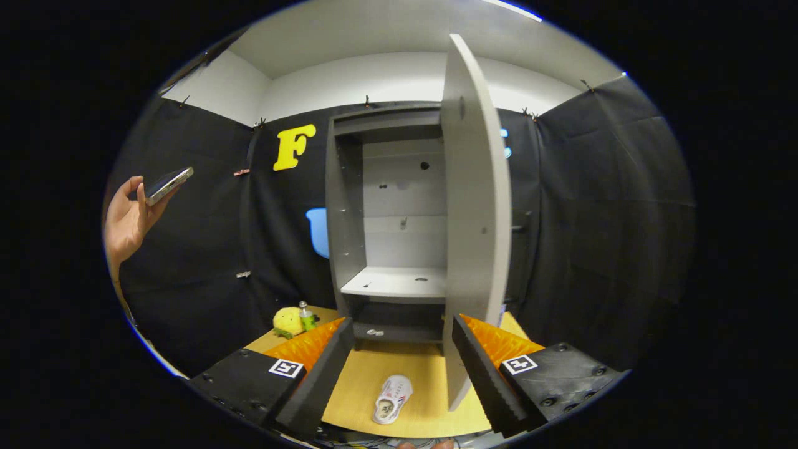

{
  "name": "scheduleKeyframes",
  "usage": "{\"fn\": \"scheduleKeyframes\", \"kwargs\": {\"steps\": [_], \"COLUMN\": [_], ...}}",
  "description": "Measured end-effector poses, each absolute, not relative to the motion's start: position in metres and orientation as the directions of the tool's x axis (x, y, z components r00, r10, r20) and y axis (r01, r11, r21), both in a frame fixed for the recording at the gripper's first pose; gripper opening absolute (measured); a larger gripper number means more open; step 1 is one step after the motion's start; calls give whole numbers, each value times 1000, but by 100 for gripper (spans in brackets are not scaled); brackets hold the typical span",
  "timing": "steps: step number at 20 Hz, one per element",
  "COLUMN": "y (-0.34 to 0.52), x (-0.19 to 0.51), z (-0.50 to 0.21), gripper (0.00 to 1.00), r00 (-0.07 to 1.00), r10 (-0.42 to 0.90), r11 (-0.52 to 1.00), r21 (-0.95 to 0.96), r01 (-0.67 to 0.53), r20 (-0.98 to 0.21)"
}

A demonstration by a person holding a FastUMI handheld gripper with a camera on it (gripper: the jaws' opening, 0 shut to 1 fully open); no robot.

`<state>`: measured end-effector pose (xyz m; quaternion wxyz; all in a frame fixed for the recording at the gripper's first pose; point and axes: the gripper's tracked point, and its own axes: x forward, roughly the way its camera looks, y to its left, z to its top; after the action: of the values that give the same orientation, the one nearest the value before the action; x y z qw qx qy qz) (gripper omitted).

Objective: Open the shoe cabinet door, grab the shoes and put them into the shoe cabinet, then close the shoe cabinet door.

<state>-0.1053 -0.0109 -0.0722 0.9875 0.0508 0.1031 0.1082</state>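
Gripper: we see our gripper (399, 368) with its fingers spread wide apart, holding nothing; the jaws frame the table and the cabinet's foot.
Shoe: a white shoe (392, 399) lies on its side on the wooden table (424, 386), between our fingers and low, nearer to us than the cabinet.
Shoe cabinet: the grey shoe cabinet (389, 212) stands straight ahead, beyond the fingers, at the table's far side.
Door: the cabinet door (474, 206) is swung open toward us, edge-on, just ahead of our right finger.
Shelf: we see a pale shelf (396, 284) inside with nothing on it.
Bottom compartment: something small and white (374, 333) lies in it; we cannot tell what.
Left of the cabinet: a yellow plush toy (288, 322) and a small green bottle (306, 315) sit on the table beyond our left finger.
Far left: a person's hand (128, 221) holds up a phone (168, 184).
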Motion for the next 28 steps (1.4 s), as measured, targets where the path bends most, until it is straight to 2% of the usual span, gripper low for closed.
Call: {"fn": "scheduleKeyframes", "kwargs": {"steps": [6,10,15,19,21,25,28], "y": [53,85,102,91,90,82,85], "x": [-96,-96,-92,-79,-68,-45,-23], "z": [-164,-257,-371,-450,-483,-516,-533], "gripper": [100,99,99,98,93,75,73], "r00": [872,775,679,648,636,662,707], "r10": [259,278,251,168,156,116,99], "r11": [964,960,967,983,983,983,985], "r21": [172,186,215,172,180,182,168], "r01": [-205,-208,-139,-57,-27,32,29], "r20": [-416,-568,-690,-743,-756,-741,-700]}}
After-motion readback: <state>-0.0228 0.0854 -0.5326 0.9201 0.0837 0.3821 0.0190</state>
